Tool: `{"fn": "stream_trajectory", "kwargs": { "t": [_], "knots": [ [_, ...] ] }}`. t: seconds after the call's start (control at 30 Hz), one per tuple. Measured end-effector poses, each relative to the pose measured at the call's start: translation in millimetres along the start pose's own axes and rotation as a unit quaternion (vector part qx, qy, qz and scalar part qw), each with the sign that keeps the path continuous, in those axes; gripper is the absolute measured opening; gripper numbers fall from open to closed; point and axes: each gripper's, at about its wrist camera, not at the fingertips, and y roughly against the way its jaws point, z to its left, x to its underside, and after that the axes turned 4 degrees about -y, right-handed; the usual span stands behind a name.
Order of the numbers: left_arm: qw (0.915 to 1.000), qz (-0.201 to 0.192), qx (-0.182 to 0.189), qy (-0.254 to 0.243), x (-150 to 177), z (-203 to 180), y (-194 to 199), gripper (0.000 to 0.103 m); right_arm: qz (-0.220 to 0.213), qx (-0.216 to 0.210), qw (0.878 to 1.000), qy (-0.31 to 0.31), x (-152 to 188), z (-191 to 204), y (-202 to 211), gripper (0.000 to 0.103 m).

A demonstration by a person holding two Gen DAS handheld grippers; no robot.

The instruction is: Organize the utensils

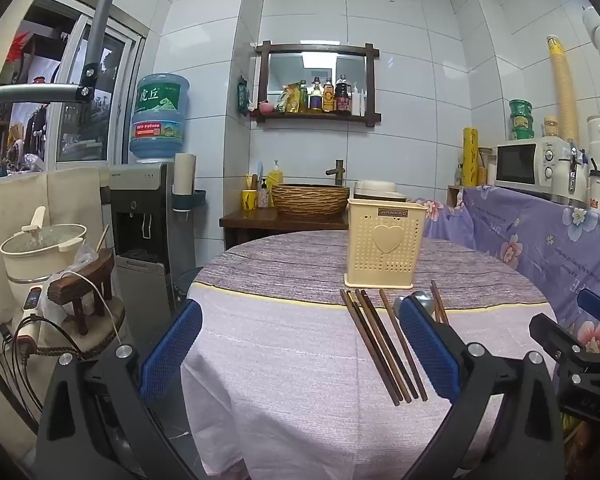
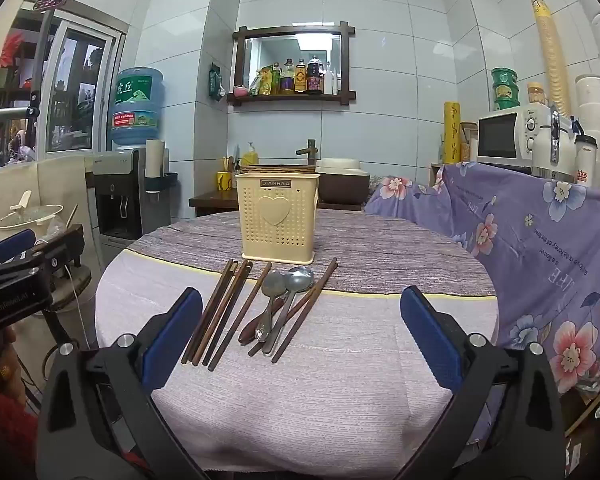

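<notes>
Lying mid-frame: chopsticks, spoons, below holder. Hovering lower frame: left gripper, right gripper, jaws wide, gripping nothing.

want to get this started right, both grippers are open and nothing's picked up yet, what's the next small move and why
Probably ease the right gripper forward and down onto the chopsticks nearest it. All the utensils lie loose on the table in front of the cream holder; the spoons overlap other chopsticks, so the separate left bundle looks easier to grasp first.

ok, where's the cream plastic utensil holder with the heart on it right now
In the right wrist view the cream perforated plastic utensil holder stands upright mid-table, just behind the brown wooden chopsticks and metal spoons.
</notes>
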Motion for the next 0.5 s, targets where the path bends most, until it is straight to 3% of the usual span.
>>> {"fn": "stream_trajectory", "kwargs": {
  "t": [0.5],
  "knots": [
    [0.9999, -0.014, 0.004, 0.000, -1.2, -0.9, 4.5, 0.098, 0.004, 0.001, 1.000, -0.008, 1.3, -5.7, -2.5, 0.098]
  ]
}}
